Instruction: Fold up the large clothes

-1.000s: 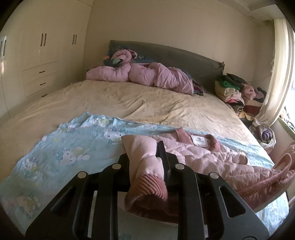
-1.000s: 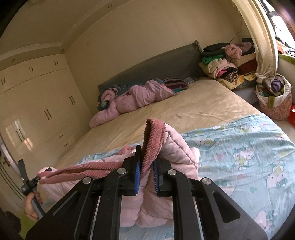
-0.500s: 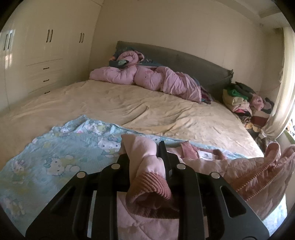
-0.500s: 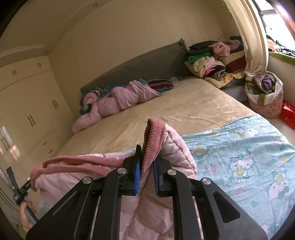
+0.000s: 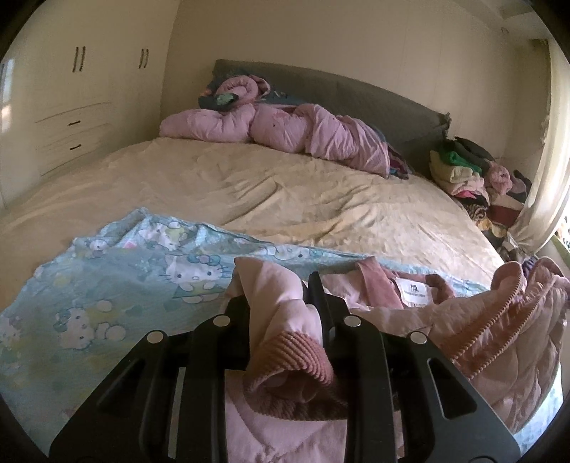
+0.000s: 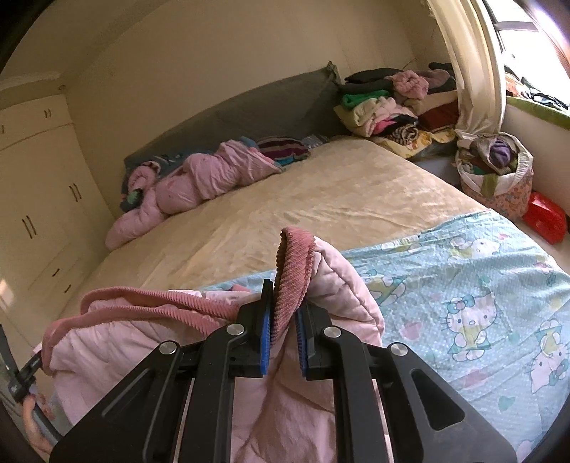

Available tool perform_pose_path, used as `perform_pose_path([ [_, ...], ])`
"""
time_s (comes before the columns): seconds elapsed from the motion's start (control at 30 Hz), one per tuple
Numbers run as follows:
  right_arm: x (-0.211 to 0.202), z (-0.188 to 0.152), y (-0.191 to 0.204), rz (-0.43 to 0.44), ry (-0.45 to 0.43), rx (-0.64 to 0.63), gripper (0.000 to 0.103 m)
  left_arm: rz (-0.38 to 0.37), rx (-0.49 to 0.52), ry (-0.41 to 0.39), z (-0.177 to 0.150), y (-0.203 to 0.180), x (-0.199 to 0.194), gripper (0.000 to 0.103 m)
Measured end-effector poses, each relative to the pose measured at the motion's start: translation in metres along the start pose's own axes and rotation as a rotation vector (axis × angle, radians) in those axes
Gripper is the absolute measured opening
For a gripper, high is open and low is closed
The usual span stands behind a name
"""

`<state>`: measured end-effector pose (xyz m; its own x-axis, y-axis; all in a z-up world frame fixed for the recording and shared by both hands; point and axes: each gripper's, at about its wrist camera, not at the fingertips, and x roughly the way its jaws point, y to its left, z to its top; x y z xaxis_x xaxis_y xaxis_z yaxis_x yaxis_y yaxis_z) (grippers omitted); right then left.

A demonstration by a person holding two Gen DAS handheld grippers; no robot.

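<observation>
Both grippers now higher, jacket lifted further off the blanket. Left gripper jaws pinch a sleeve cuff; right gripper jaws pinch the ribbed hem.

Light: warm daylight from the window on my right, blown out to glare there | Room: soft yellow cast, moderately dim toward the wardrobe | Shadows: soft, under folds on the bed | Lens: strong fisheye bending, black corners | Focus: slightly soft throughout
</observation>
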<state>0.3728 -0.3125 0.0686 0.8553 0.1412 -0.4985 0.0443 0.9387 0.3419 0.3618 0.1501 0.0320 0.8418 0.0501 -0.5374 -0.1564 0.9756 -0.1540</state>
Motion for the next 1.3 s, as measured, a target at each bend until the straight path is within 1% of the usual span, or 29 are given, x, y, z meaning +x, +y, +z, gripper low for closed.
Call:
perform_pose_path([
  [0.1, 0.013, -0.002, -0.001, -0.037, 0.022, -0.015, 0.011, -0.009, 0.011, 0.006, -0.001, -0.002, 0.007, 0.018],
  [0.2, 0.027, -0.006, -0.003, -0.066, 0.044, -0.004, 0.011, -0.007, 0.032, 0.016, -0.003, -0.005, 0.016, 0.019],
  [0.3, 0.041, -0.011, -0.004, -0.063, 0.064, 0.0, 0.012, 0.002, 0.044, 0.032, -0.009, -0.007, 0.026, 0.019],
  [0.4, 0.043, -0.016, -0.006, -0.049, 0.07, 0.029, 0.015, 0.001, 0.05, 0.04, -0.012, -0.008, 0.033, 0.019],
  [0.5, 0.037, -0.017, -0.003, -0.041, 0.081, 0.042, 0.024, -0.002, 0.05, 0.037, -0.013, -0.008, 0.033, 0.019],
  [0.53, 0.035, -0.018, -0.002, -0.031, 0.08, 0.044, 0.034, -0.002, 0.051, 0.037, -0.013, -0.009, 0.034, 0.019],
  [0.57, 0.03, -0.019, 0.0, -0.01, 0.076, 0.043, 0.06, -0.002, 0.05, 0.036, -0.014, -0.009, 0.034, 0.019],
  [0.6, 0.026, -0.021, 0.003, -0.01, 0.071, 0.043, 0.072, -0.004, 0.048, 0.035, -0.014, -0.008, 0.034, 0.019],
  [0.63, 0.019, -0.024, 0.006, -0.003, 0.058, 0.044, 0.075, -0.005, 0.051, 0.036, -0.014, -0.009, 0.034, 0.019],
  [0.7, 0.013, -0.029, 0.017, 0.04, 0.071, 0.015, 0.075, -0.008, 0.054, 0.035, -0.014, -0.011, 0.033, 0.02],
  [0.77, 0.007, -0.043, 0.035, 0.067, 0.109, -0.032, 0.075, -0.01, 0.059, 0.032, -0.013, -0.014, 0.033, 0.02],
  [0.87, 0.001, -0.069, 0.065, 0.134, 0.179, -0.091, 0.075, -0.008, 0.073, 0.026, -0.013, -0.016, 0.03, 0.02],
  [0.93, 0.0, -0.092, 0.092, 0.18, 0.233, -0.165, 0.075, -0.006, 0.077, 0.027, -0.013, -0.015, 0.028, 0.021],
  [1.03, 0.006, -0.117, 0.125, 0.197, 0.286, -0.273, 0.072, -0.006, 0.084, 0.024, -0.012, -0.016, 0.027, 0.025],
  [1.07, 0.009, -0.122, 0.131, 0.19, 0.295, -0.294, 0.072, -0.01, 0.084, 0.02, -0.011, -0.016, 0.025, 0.03],
  [1.1, 0.013, -0.127, 0.137, 0.171, 0.309, -0.312, 0.072, -0.016, 0.084, 0.015, -0.01, -0.016, 0.022, 0.038],
  [1.17, 0.027, -0.137, 0.14, 0.131, 0.351, -0.309, 0.073, -0.034, 0.088, 0.001, -0.008, -0.018, 0.016, 0.048],
  [1.23, 0.033, -0.141, 0.138, 0.123, 0.358, -0.293, 0.073, -0.033, 0.101, -0.008, -0.007, -0.021, 0.011, 0.049],
  [1.27, 0.034, -0.142, 0.138, 0.122, 0.358, -0.28, 0.073, -0.036, 0.105, -0.014, -0.006, -0.022, 0.008, 0.052],
  [1.3, 0.035, -0.143, 0.138, 0.121, 0.358, -0.275, 0.073, -0.042, 0.106, -0.019, -0.005, -0.023, 0.007, 0.057],
])
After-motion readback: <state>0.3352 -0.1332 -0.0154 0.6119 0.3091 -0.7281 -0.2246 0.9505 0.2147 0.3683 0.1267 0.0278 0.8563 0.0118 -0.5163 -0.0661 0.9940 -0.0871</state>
